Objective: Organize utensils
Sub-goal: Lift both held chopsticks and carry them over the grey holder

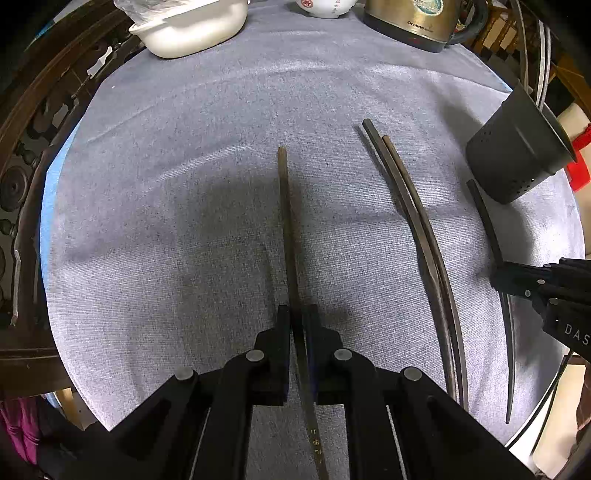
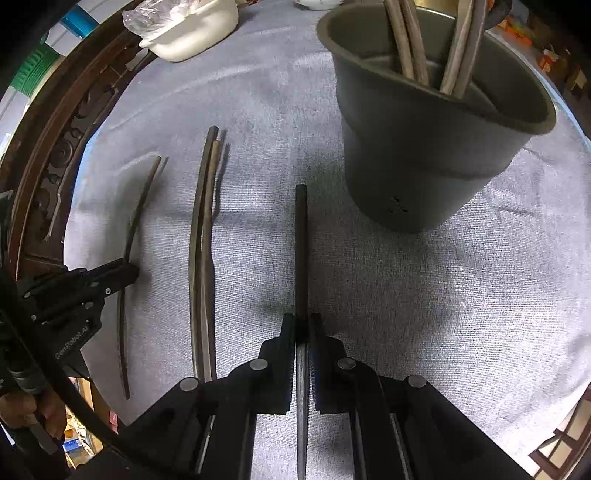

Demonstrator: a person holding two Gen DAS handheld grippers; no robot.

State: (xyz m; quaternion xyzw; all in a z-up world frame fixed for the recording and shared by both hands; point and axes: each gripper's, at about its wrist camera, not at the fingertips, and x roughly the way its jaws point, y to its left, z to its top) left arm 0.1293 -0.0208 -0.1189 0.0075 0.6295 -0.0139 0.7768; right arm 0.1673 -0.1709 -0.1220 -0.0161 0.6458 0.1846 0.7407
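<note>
- The tabletop (image 1: 184, 166), covered by a grey cloth, is seen from above by both cameras; a white tub (image 1: 192, 26) and a metal kettle (image 1: 417, 22) stand at its far edge, well apart from the work.
- A dark holder (image 2: 424, 158) stands on the cloth just beyond the right tool, with four chopsticks (image 2: 410, 48) already leaning inside it. It looks light and tapered, so it could be tipped or pushed along the cloth if a long stick is knocked against its rim.
- The left tool (image 1: 297, 314) is pressed together on a brown chopstick (image 1: 286, 206), pinched near the middle of its length, with the far end lying forward over the cloth.
- The right tool (image 2: 302, 323) is likewise closed on a dark chopstick (image 2: 301, 240), whose far tip points toward the base of the holder.
- A loose pair of chopsticks (image 1: 417, 221) is left on the cloth between the two tools, touching each other along their length.
- With each stick held at one narrow point, it could be swung or slid out between the pads when tilted upright, and dropped beside the holder.
- If both sticks are carried to the holder together, the tools could be brought into collision, or the loose pair could be swept aside by a trailing end.
- The sticks already inside could block an incoming tip, so a careless entry could be deflected over the rim.
</note>
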